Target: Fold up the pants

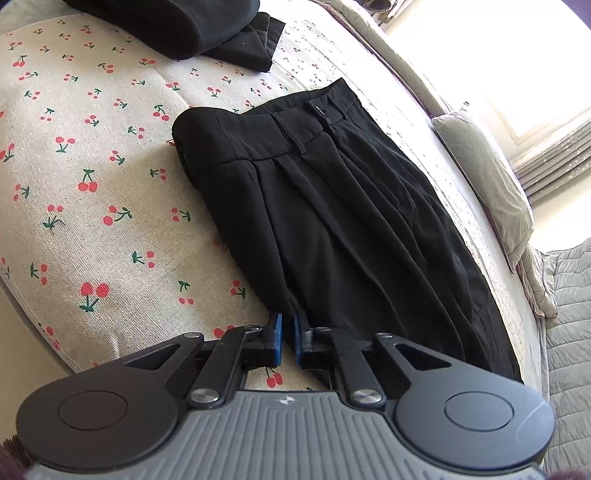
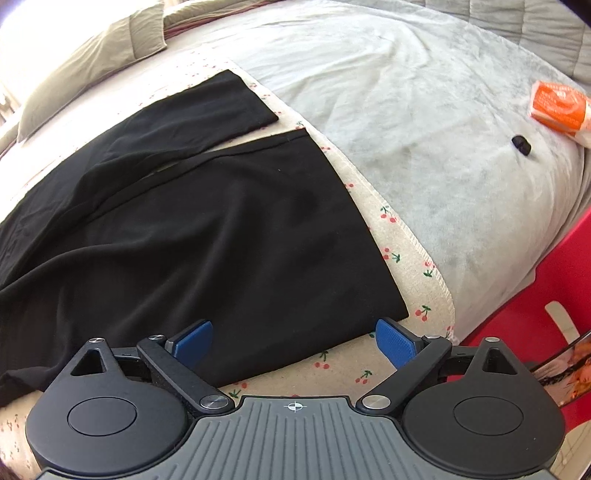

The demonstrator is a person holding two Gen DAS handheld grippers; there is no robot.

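Observation:
Black pants (image 1: 332,206) lie flat on a cherry-print cloth (image 1: 92,155), waistband at the far end. My left gripper (image 1: 288,332) has its blue pads nearly together, pinching a bunched fold at the near edge of the pants. In the right wrist view the two pant legs (image 2: 207,236) spread across the cloth, hems toward the right. My right gripper (image 2: 293,341) is open and empty, hovering over the near edge of the closer leg, with its left pad over the fabric and its right pad over the cloth.
A folded black garment (image 1: 192,29) lies at the far end of the cloth. Grey pillows (image 1: 491,184) lie along the window side. A grey blanket (image 2: 424,129), an orange packet (image 2: 557,107) and a small black object (image 2: 521,144) lie beyond the hems. A red surface (image 2: 535,321) is at right.

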